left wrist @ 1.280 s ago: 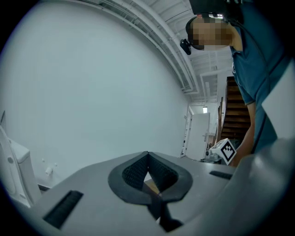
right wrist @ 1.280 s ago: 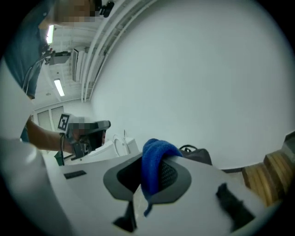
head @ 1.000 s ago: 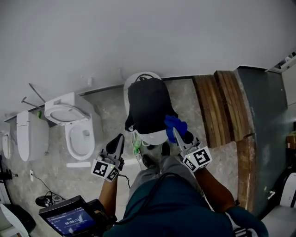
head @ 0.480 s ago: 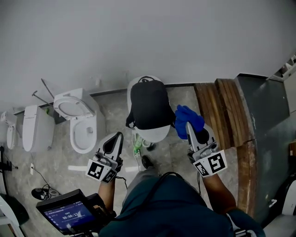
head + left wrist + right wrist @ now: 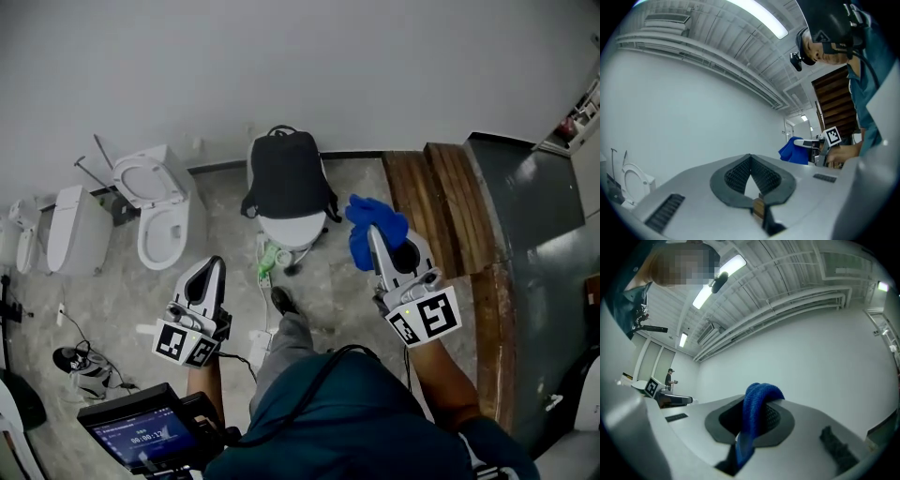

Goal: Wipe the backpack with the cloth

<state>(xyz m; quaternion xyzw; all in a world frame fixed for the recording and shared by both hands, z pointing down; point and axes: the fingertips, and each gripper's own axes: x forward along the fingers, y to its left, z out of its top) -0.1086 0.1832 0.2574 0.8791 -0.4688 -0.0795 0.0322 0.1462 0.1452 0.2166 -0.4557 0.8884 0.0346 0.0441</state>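
The black backpack [image 5: 286, 178] sits upright on a white toilet [image 5: 292, 230] against the wall in the head view. My right gripper [image 5: 374, 234] is shut on the blue cloth [image 5: 367, 217], held in the air to the right of the backpack and apart from it. From the right gripper view the cloth [image 5: 757, 411] drapes over and between the jaws. My left gripper [image 5: 212, 267] hovers lower left of the backpack, shut with nothing in it; its pads meet at the tip [image 5: 750, 157]. Seen from the left gripper, the cloth [image 5: 794, 151] is off to the right.
Two more white toilets [image 5: 155, 202] [image 5: 75, 239] stand to the left. Wooden planks [image 5: 441, 197] and a dark grey slab [image 5: 539, 216] lie on the right. A green-and-white object [image 5: 267, 258] lies by the toilet base. A screen device [image 5: 141, 436] and cables [image 5: 75, 361] are lower left.
The right gripper with the cloth has come off the backpack's lower right side and moved right. Both grippers and the person have drawn back from the backpack.
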